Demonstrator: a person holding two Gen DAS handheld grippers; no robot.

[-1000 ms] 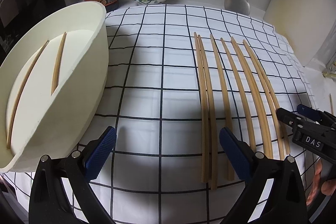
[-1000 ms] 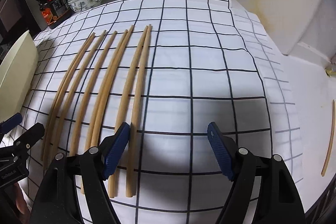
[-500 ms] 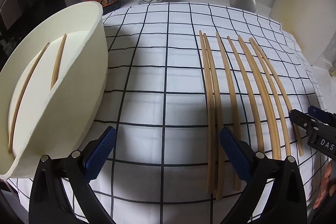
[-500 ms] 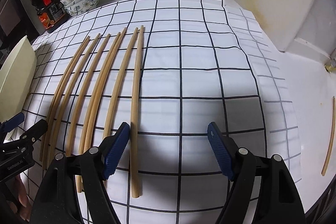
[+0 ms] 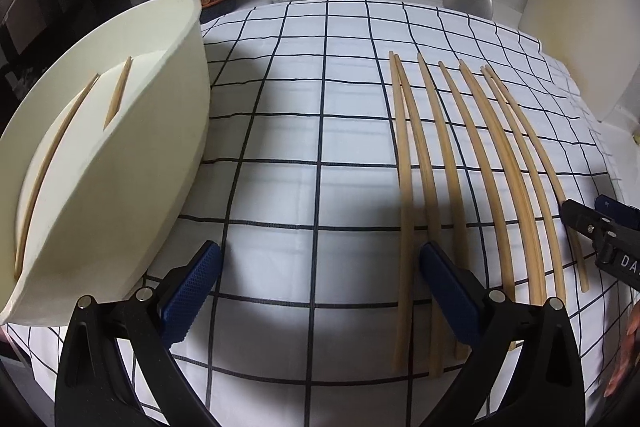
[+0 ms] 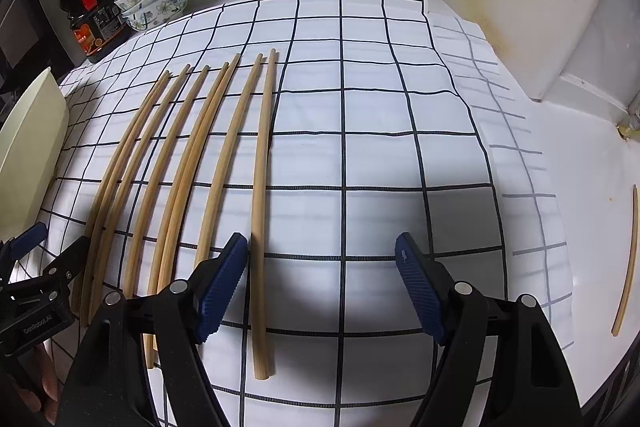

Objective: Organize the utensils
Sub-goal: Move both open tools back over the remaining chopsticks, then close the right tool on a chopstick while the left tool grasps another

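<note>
Since a second ago, the row of chopsticks [image 5: 472,163] sits further right in the left wrist view and the right gripper's tip shows less at that edge; in the right wrist view the sticks have slid left, so the last stick now lies just inside the left blue pad.

Both grippers are wide open and hold nothing. The left gripper [image 5: 316,291] hangs over bare checked cloth [image 5: 304,131], its right pad over the near ends of the leftmost sticks. The right gripper [image 6: 322,283] points down at the cloth, with the rightmost chopstick [image 6: 261,211] between its pads, close to the left one; I cannot tell if they touch.

A fingertip [image 6: 48,387] shows under the left gripper at the right view's left edge.

All the sticks lie flat on the cloth, side by side, long way running from near to far. Two more chopsticks [image 5: 60,155] lie in the cream tub [image 5: 132,187] at the left. One lone chopstick [image 6: 628,263] lies on the white counter, off to the right.
</note>
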